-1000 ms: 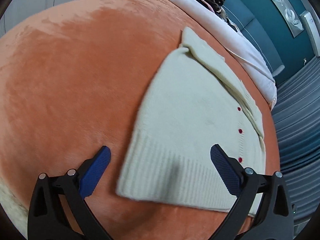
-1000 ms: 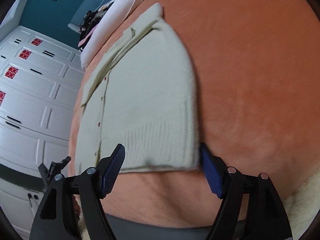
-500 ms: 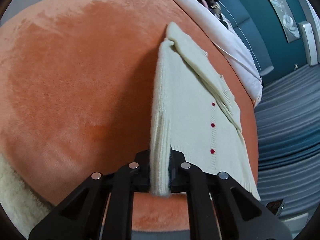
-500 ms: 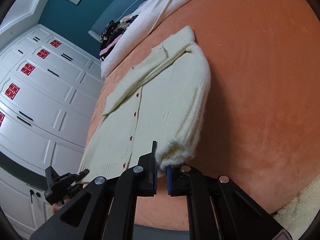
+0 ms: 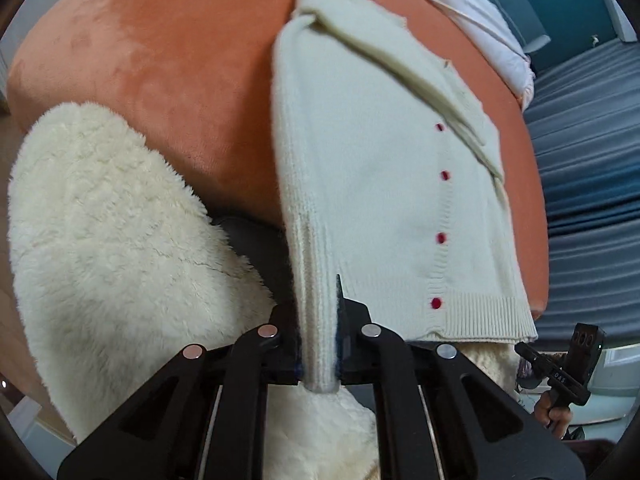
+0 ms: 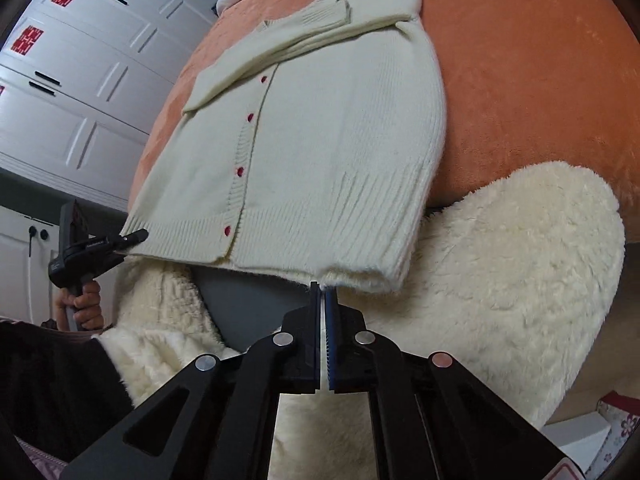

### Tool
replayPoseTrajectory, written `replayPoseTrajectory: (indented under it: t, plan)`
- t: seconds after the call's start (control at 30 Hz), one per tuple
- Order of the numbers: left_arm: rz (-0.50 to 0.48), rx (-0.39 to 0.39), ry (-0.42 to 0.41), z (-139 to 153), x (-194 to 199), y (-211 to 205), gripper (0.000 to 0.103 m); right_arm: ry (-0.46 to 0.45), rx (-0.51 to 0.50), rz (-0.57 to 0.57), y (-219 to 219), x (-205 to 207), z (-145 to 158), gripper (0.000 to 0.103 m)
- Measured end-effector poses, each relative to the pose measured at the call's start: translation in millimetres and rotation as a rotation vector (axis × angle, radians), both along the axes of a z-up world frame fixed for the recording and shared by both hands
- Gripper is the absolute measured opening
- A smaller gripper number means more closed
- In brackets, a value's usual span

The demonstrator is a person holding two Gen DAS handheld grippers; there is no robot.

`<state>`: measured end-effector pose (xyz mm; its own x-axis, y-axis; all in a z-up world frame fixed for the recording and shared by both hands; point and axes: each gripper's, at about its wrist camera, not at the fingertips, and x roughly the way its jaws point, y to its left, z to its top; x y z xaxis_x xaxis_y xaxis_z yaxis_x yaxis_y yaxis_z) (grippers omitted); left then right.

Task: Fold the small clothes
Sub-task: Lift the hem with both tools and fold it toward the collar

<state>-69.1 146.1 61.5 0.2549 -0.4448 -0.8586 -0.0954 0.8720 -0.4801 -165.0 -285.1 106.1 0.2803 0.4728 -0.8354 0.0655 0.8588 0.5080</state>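
A small cream knitted cardigan (image 5: 372,168) with red buttons lies on an orange velvet bed (image 5: 160,60), its sleeves folded across the top. Its ribbed hem is lifted past the bed's near edge. My left gripper (image 5: 320,344) is shut on the hem's left corner. In the right wrist view the cardigan (image 6: 320,140) stretches away from me, and my right gripper (image 6: 323,300) is shut on the hem's right corner. The other gripper shows at the far hem corner in each view (image 6: 88,248).
A fluffy cream throw (image 5: 100,240) hangs over the near bed edge below the hem, also in the right wrist view (image 6: 500,260). White pillows (image 5: 480,20) lie at the far end of the bed. White cupboard doors (image 6: 80,80) stand on the left.
Both grippers closed on the hem corners, then pulled the cardigan toward the near bed edge. The hem now hangs past the edge over the fluffy throw.
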Motion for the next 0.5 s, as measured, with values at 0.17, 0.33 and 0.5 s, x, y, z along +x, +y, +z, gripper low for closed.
replayPoseTrajectory:
  t: [0.17,0.33,0.5]
  plan:
    - [-0.025,0.066,-0.025,-2,23,-5,0.010,-0.038,-0.013,-0.057,-8,25,-5,0.008]
    - [-0.020,0.086,0.062,-27,19,-8,0.021,-0.026,-0.098,-0.138,-16,28,-17,0.058]
    - [0.060,0.029,0.030,-35,28,-3,0.073,0.003,-0.121,-0.162,-23,37,-38,0.069]
